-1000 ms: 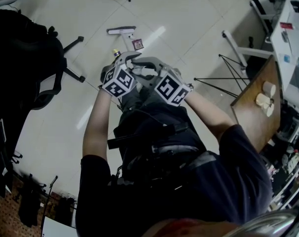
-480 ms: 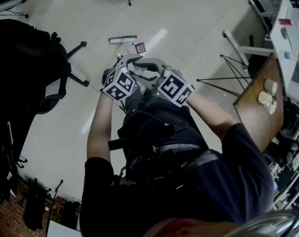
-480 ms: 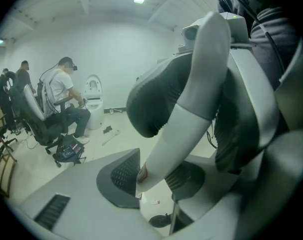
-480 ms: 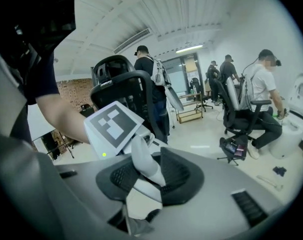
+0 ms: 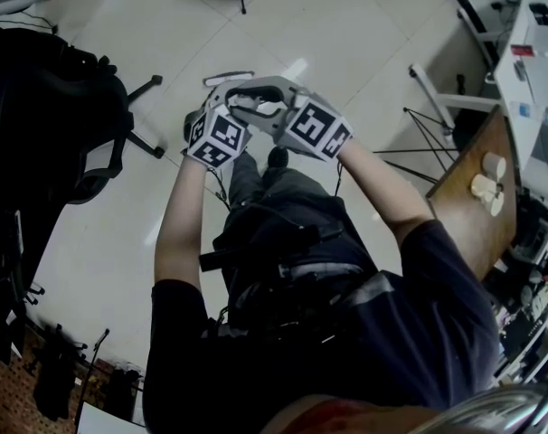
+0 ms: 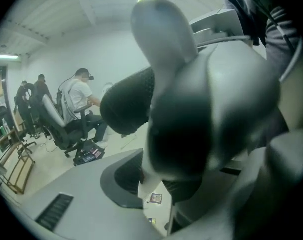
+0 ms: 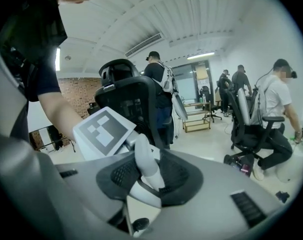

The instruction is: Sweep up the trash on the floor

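Now, left claw (image 6: pixel 154 190) closing, white handle (image 7: pixel 145 164) between

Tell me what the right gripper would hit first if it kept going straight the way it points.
The white handle: the right gripper grips it between its jaws, so it comes first. What lies past the handle is hard to rank, since depth is unclear.
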A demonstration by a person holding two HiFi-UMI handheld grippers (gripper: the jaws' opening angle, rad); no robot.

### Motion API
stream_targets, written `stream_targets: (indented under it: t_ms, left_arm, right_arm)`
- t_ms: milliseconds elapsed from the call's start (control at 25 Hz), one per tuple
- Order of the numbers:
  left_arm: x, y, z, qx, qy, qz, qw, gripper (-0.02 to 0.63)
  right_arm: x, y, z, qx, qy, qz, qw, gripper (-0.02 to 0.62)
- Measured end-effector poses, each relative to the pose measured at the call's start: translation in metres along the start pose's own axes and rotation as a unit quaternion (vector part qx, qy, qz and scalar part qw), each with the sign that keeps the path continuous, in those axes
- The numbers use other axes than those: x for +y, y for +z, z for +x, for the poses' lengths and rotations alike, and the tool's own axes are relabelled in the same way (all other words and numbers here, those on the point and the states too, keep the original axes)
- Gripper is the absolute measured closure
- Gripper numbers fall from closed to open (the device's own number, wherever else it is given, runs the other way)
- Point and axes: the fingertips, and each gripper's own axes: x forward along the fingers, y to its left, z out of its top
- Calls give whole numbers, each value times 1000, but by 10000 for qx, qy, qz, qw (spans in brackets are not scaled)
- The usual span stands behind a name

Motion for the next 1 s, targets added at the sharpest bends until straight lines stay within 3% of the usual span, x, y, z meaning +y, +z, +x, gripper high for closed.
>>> stream_targets:
  t_ms: [200, 320, 520, 680, 880, 1000]
  left_arm:
    - [48, 11, -12, -248, 414, -179, 9987, 543]
    - [70, 26, -22, -454, 584, -181, 9971, 545]
    - [79, 56, -62, -1108, 304, -565, 9918, 536]
    - [88, 97, -110, -1706, 554, -557, 9822, 537]
    - [101, 123, -159, -1705, 1052, -183, 9795, 529]
    - [102, 127, -187, -1874, 1215, -422, 9738, 514]
  right_arm:
    - [-20, 34, 26, 366, 245, -829, 9956, 479]
    - [-29, 58, 31, 341, 298, -1099, 9929, 481]
    - [-15, 108, 26, -39, 499, -1474, 9878, 482]
    - [-3, 168, 11, -641, 555, -1447, 9858, 482]
    - [12, 220, 9, -929, 821, -1426, 9820, 482]
    - [28, 238, 7, -1137, 1007, -1383, 9787, 480]
